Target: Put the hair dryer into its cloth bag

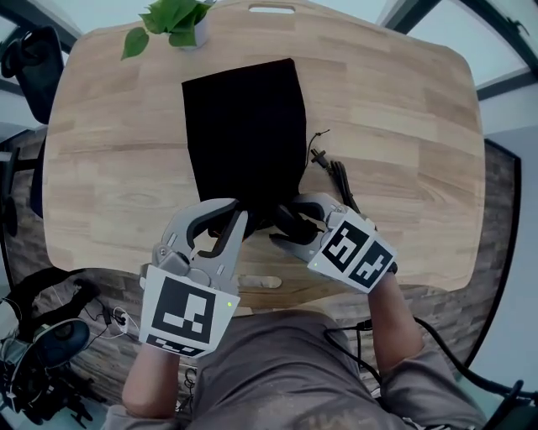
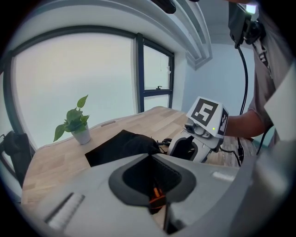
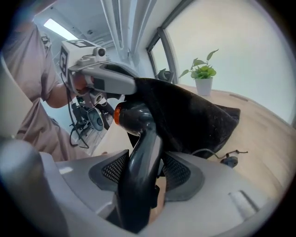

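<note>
A black cloth bag (image 1: pixel 244 126) lies flat on the wooden table (image 1: pixel 403 126), its mouth toward me. My left gripper (image 1: pixel 235 214) is shut on the bag's near edge and lifts it; in the left gripper view the cloth (image 2: pixel 120 148) runs into the jaws of that gripper (image 2: pixel 150 157). My right gripper (image 1: pixel 294 220) is shut on the handle of the dark grey hair dryer (image 3: pixel 138 139). The dryer's head, with an orange ring, sits at the bag's mouth (image 3: pixel 194 115), just under the left gripper (image 3: pixel 106 78). How far the head is inside the bag is hidden.
The dryer's black cord (image 1: pixel 334 176) and plug (image 3: pixel 229 161) trail on the table right of the bag. A potted plant (image 1: pixel 172 18) stands at the far edge. A black chair (image 1: pixel 34 59) is beyond the table's left side. The near table edge is under my grippers.
</note>
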